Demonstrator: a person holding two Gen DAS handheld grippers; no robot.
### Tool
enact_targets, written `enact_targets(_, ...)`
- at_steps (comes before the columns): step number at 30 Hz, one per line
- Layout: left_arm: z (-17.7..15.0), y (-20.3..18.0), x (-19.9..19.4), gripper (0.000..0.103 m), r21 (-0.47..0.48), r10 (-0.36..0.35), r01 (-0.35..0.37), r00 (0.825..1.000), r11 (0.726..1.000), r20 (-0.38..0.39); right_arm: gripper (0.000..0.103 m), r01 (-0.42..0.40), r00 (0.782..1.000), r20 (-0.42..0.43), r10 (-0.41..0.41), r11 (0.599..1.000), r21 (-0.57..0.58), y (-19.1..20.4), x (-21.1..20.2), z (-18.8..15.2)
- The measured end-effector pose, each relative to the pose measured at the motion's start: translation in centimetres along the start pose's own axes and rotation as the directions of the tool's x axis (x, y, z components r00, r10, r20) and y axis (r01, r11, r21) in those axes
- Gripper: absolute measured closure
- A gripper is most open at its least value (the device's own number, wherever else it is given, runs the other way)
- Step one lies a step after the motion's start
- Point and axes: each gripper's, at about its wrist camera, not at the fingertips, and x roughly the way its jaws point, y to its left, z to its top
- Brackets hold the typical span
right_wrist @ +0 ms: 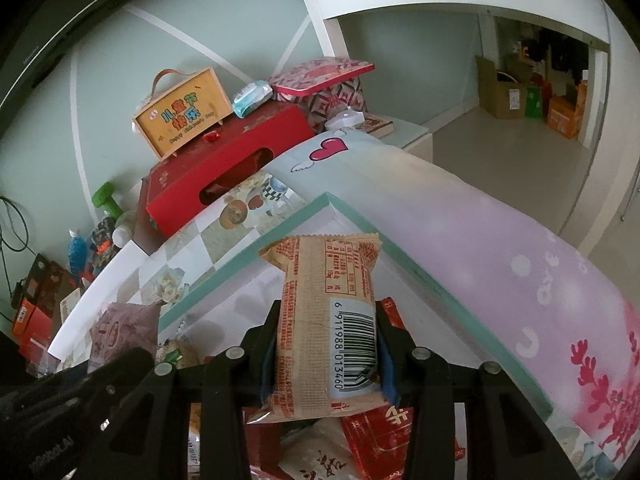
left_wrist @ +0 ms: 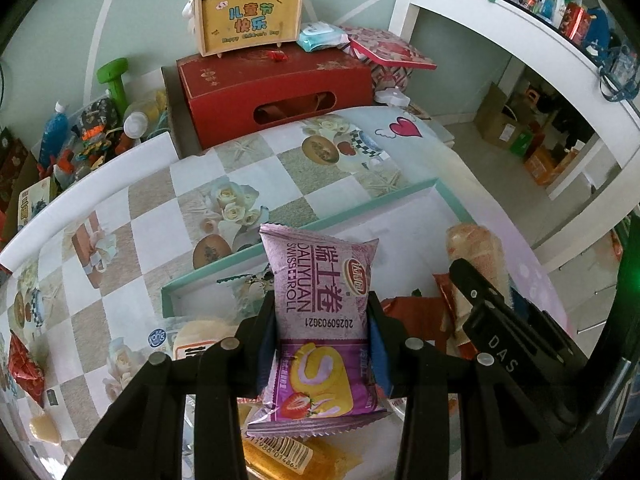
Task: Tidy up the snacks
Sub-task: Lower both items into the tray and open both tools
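Snacks (right_wrist: pixel 352 436) heaped — teal-rimmed tray (right_wrist: pixel 404 256)

"DALIYUAN SWISS ROLL" and the code "20250903G21" are printed on the purple snack packet (left_wrist: pixel 320 320). "Happy Children's Day", beneath large Chinese characters, is shown on the yellow handled box (left_wrist: pixel 248 20). "DAS" is marked on the black gripper (left_wrist: pixel 500 344) at the right. A barcode numbered "6 911988 013460" is carried on the tan snack packet (right_wrist: pixel 328 320). Partial digits "11988 01486" are read on an orange packet (left_wrist: pixel 280 456).

Soft, even daylight, faint shadows, sharp centre, heavy fisheye bending and dark corners.
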Motion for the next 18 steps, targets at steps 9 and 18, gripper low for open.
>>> enact_targets(9,-0.1,0.2,-0.9,0.036,-0.016,0.011,-0.011,1.0,1.0,0.012,0.05,0.023,1.0,0.002,-0.023,0.999,-0.023,0.5,-0.4,0.1)
enact_targets(18,-0.3,2.1,-2.3,0.014,-0.1,0.078,-0.075,0.996,0.992,0.031,0.019,0.058,0.998,0.002,-0.058,0.995,-0.081,1.7,-1.0,0.1)
